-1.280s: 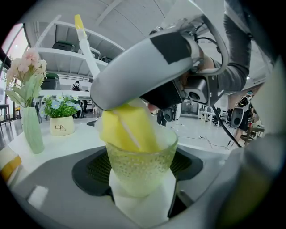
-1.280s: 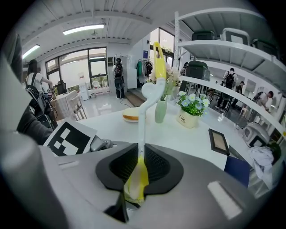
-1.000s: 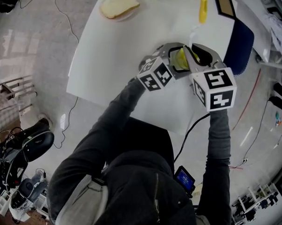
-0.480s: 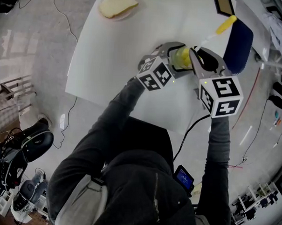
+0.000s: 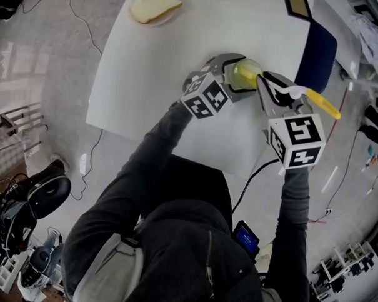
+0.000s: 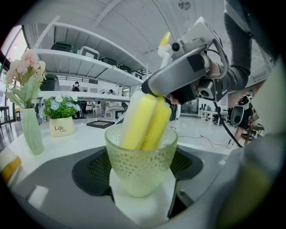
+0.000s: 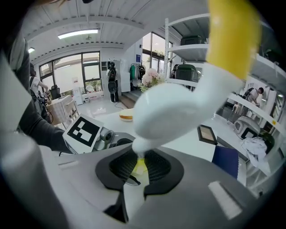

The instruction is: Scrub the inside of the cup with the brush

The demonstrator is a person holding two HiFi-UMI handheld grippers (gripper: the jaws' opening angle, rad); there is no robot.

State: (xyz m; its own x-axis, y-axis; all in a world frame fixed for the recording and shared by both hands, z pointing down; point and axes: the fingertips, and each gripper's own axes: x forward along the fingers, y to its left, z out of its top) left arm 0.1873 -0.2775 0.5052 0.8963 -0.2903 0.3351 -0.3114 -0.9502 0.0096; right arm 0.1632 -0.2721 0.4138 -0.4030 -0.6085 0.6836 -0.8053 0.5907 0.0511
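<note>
Left gripper view shows me the left gripper (image 6: 142,181) clamped on the green cup (image 6: 140,154), which sits near the right edge of the white table (image 5: 161,71). My right gripper (image 7: 136,172) has its jaws closed on the brush (image 7: 178,107) handle, with the yellow sponge head down inside the cup.

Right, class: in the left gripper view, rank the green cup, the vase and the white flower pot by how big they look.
1. green cup, largest by far, though also nearest the camera.
2. vase, taller than the pot.
3. white flower pot, smallest; both stand farther off, so true sizes stay unsure.
</note>
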